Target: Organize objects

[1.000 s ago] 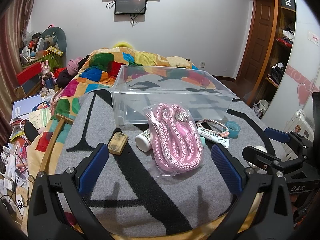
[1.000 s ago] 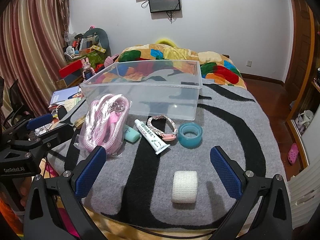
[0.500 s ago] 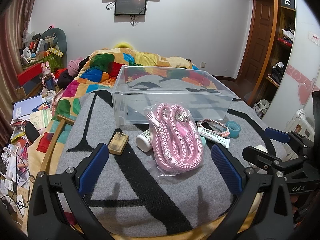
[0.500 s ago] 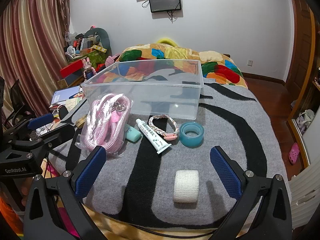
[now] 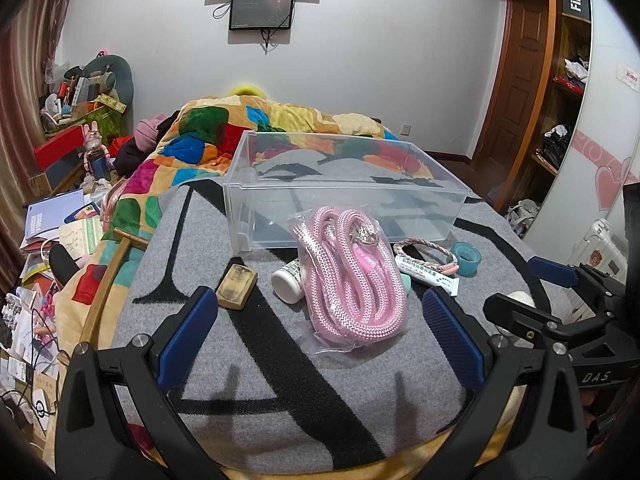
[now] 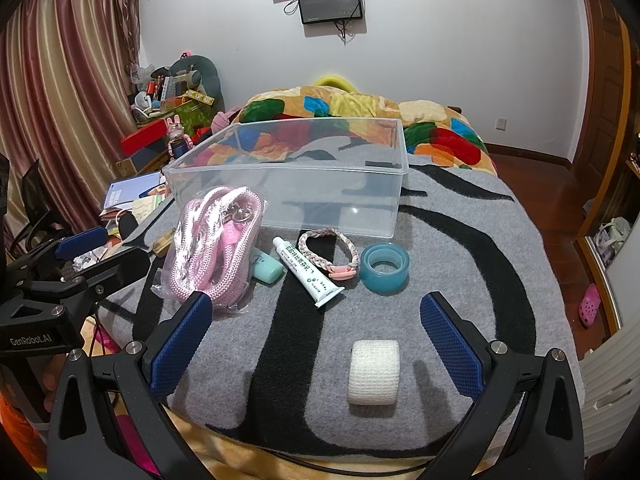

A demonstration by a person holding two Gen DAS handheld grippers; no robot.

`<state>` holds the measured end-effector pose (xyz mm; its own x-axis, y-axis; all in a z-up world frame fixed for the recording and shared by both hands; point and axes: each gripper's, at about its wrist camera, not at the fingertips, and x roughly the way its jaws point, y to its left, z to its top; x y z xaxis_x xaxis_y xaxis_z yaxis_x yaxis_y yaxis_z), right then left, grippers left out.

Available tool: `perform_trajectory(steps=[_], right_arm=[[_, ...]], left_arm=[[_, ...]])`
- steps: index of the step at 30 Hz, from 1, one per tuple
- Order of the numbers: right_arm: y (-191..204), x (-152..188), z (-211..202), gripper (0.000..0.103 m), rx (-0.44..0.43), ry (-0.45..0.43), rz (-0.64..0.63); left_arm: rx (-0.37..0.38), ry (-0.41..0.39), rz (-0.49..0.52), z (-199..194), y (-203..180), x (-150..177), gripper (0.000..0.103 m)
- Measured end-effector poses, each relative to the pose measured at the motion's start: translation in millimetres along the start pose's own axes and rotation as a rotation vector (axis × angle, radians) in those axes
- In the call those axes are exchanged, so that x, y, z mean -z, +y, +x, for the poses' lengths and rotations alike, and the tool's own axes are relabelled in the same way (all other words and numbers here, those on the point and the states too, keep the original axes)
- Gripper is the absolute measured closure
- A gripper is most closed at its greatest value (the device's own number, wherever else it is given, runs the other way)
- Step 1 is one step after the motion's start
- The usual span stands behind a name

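A clear plastic bin [image 5: 344,188] [image 6: 288,184] stands empty on the grey blanket [image 5: 256,360]. In front of it lie a bagged pink rope [image 5: 352,280] [image 6: 216,240], a white bottle [image 5: 288,280], an amber block [image 5: 237,286], a white tube [image 6: 308,270], a braided bracelet [image 6: 328,248], a teal tape roll [image 6: 385,267], a mint bottle [image 6: 267,267] and a white gauze roll [image 6: 374,372]. My left gripper [image 5: 320,332] is open and empty, just short of the rope. My right gripper [image 6: 316,340] is open and empty, around the gauze roll's near side.
A colourful quilt [image 5: 248,136] lies behind the bin. A wooden stick [image 5: 105,280] lies along the blanket's left edge. Papers and boxes [image 5: 48,220] clutter the floor on the left. A wardrobe [image 5: 560,100] stands on the right.
Both grippers have crept slightly forward; the objects sit a little lower in both views. Nothing has been grasped or moved.
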<state>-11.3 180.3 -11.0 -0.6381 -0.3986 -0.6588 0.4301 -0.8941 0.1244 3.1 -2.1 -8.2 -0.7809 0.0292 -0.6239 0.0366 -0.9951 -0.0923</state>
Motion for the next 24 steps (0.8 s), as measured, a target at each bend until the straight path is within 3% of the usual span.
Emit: perform_trajectory(steps=[13, 15, 24], right_arm=[[-5, 0, 2, 0.000, -0.009, 0.010, 0.015], [-7, 1, 1, 0.000, -0.010, 0.011, 0.016], [-31, 15, 0, 0.005, 0.055, 0.042, 0.037]], left_arm=[[0.023, -0.003, -0.004, 2, -3, -1, 0.000], [0.017, 0.003, 0.003, 3, -3, -2, 0.010], [0.026, 0.110, 0.005, 29, -4, -13, 0.010]])
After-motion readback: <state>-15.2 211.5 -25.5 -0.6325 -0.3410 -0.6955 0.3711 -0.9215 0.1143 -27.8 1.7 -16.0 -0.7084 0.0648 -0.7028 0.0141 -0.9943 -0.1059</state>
